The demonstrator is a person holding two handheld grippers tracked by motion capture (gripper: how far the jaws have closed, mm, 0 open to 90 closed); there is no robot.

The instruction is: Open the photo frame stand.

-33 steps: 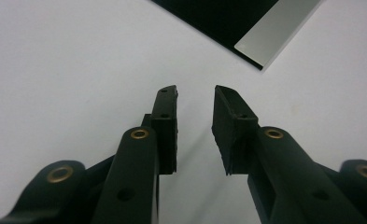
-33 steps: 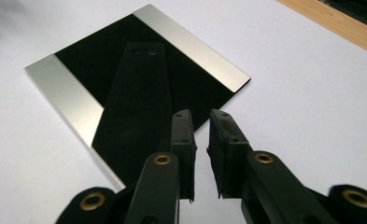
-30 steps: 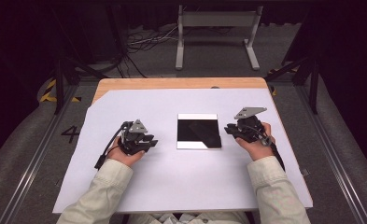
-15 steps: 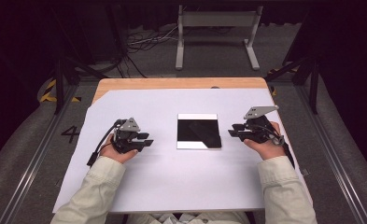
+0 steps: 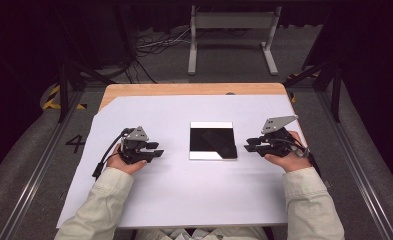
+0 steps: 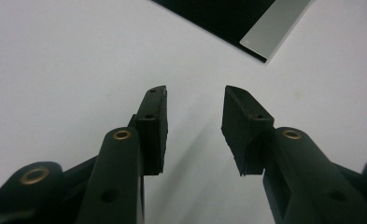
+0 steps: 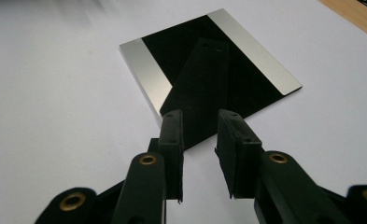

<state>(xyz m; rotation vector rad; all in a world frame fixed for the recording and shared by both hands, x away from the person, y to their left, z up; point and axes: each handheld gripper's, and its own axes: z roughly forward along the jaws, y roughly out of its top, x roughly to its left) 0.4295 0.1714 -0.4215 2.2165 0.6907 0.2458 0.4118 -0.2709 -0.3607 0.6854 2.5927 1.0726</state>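
Note:
A square black glossy plate [image 5: 213, 141] with silver strips along two edges lies flat on the white sheet [image 5: 184, 195], midway between my hands. My left gripper [image 5: 156, 152] rests on the sheet to its left and points at it. Its jaws have just been opening and stand wide with nothing between them [image 6: 195, 100]; the plate's corner [image 6: 260, 28] lies ahead. My right gripper [image 5: 249, 145] points at the plate from the right. Its jaws have just been closing, and a narrow empty gap stays between them [image 7: 200, 121]. The plate [image 7: 246, 79] mirrors them.
The sheet covers most of a wooden table whose bare edge [image 5: 194, 89] shows at the back. Beyond it on the floor stand a grey metal frame [image 5: 231, 30] and loose cables [image 5: 154, 47]. A cable [image 5: 104, 162] trails from the left gripper.
The left jaws stand wider apart than a second ago. Both hands have stayed almost where they were, either side of the plate. The plate has not moved.

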